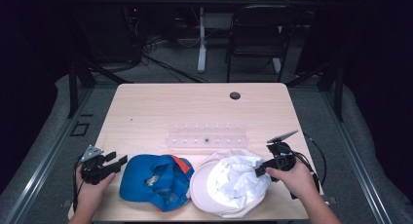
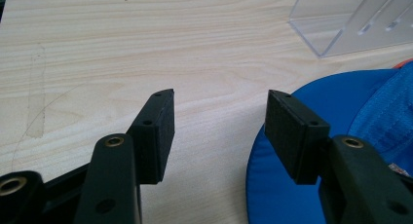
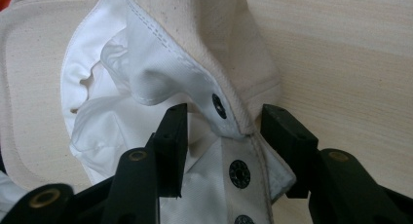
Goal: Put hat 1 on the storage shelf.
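Straddling the snap strap at the back of the white cap (image 3: 146, 53), my right gripper (image 3: 221, 136) has its jaws open with nothing pinched, while my left gripper (image 2: 219, 131), jaws wide and empty, sits just left of the blue cap (image 2: 341, 117) on the surface (image 2: 146, 39).

My two caps lie side by side at the bottom centre of the table (image 1: 146, 107), one cap (image 1: 155, 181) left, the other cap (image 1: 229, 184) right, touching. A rack (image 1: 207, 139) sits just above them, mid-frame. My left gripper (image 1: 116, 164) lies at lower left, beside the left cap; my right gripper (image 1: 263, 169) at lower right, jaws either side of the right cap's strap (image 3: 238, 170).
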{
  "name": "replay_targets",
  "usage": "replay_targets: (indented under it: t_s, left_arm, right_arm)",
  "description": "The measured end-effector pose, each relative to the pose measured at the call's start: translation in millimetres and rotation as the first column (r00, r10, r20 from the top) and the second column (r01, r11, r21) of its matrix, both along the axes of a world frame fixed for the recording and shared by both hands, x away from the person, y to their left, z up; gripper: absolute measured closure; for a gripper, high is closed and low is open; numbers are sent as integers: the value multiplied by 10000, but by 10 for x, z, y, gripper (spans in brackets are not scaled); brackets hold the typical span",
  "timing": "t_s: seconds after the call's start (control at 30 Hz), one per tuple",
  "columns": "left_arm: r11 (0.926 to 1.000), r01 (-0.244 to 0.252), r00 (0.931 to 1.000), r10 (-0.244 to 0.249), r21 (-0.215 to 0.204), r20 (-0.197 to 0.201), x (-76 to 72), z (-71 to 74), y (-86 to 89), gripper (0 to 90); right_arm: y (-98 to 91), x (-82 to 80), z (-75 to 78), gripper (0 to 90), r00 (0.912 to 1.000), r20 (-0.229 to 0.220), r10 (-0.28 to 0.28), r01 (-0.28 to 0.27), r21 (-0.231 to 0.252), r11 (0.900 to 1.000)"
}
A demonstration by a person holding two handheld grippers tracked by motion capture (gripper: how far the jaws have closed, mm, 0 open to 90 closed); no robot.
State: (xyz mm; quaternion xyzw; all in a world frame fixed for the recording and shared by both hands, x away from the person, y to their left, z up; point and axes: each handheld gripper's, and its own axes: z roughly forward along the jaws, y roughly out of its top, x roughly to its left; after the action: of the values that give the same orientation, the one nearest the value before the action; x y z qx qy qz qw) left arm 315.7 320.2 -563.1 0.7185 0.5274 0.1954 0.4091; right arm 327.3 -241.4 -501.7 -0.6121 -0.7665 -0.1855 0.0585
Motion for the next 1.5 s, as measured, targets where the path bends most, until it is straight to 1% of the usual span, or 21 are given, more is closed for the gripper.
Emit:
replay_targets:
  t_s: [0.17,0.2,0.27,0.33,0.37,0.4,0.43,0.53,0.6,0.63,0.73,0.77,0.87,1.03,1.1,1.13,1.17,1.2,1.3,1.4,1.5]
  left_arm:
    - [10000,20,10000,-20,22,9,2,0,0,454]
    - [10000,22,10000,-22,19,19,1,1,0,454]
    - [10000,17,10000,-17,16,21,1,1,1,454]
    - [10000,17,10000,-17,40,-11,0,3,2,454]
    - [10000,17,10000,-17,40,-11,0,3,2,454]
    - [10000,46,10000,-46,50,-52,-3,7,5,454]
    - [10000,48,10000,-48,58,-47,-3,8,5,454]
    - [10000,51,10000,-50,48,-31,-3,9,6,454]
    - [10000,48,10000,-48,47,-38,-2,7,6,454]
    - [10000,46,10000,-46,44,-38,-2,7,7,454]
    - [10000,38,10000,-38,45,-33,-3,8,7,454]
    - [10000,32,10000,-32,48,-23,-3,7,9,454]
    - [10000,17,10000,-17,56,-20,-5,9,13,454]
    - [10000,4,10000,-4,55,-51,-5,8,16,454]
    - [10000,3,10000,-3,38,-49,-5,9,19,454]
    - [10000,-3,10000,3,39,-45,-5,9,21,454]
    - [10000,-10,10000,11,33,-37,-5,9,22,454]
    - [10000,-15,10000,15,26,-33,-5,9,23,454]
    - [10000,-14,10000,14,18,-34,-5,9,24,454]
    - [10000,-15,10000,15,10,-38,-4,7,25,454]
    - [10000,-27,10000,27,5,-38,-4,6,25,454]
  right_arm:
    - [13,-9,-6,610,9997,-70,218,-219,-148,9997]
    - [31,-25,-29,620,9998,172,-136,137,-33,9999]
    - [12,-13,4,639,9995,-161,277,-284,-423,9987]
    - [35,-34,-17,669,9996,-48,-289,288,-232,9993]
    - [35,-34,-17,669,9996,-48,-289,288,-232,9993]
    - [26,-31,-6,705,9990,-346,-271,261,-278,9993]
    - [25,-29,0,717,9989,-414,-204,191,-317,9993]
    - [44,-41,15,766,9985,-429,-342,331,-251,9991]
    - [37,-38,39,775,9985,-513,-191,175,-320,9993]
    - [49,-46,40,779,9983,-436,-393,380,-300,9988]
    - [49,-44,65,786,9980,-608,-197,170,-455,9988]
    - [64,-57,49,788,9981,-413,-454,440,-347,9984]
    - [71,-53,90,791,9985,-514,-164,130,-664,9977]
    - [113,-64,137,793,9991,-364,-209,176,-882,9959]
    - [119,-56,201,794,9987,-519,-12,-27,-752,9972]
    - [133,-64,211,794,9988,-399,-268,247,-529,9983]
    - [124,-55,241,794,9985,-527,-144,123,-398,9991]
    - [134,-58,265,794,9981,-517,-326,311,-304,9991]
    - [120,-41,321,794,9973,-726,-88,73,-206,9998]
    - [135,-40,389,794,9964,-759,-376,388,147,9991]
    - [148,-35,469,794,9962,-823,-272,279,71,9996]
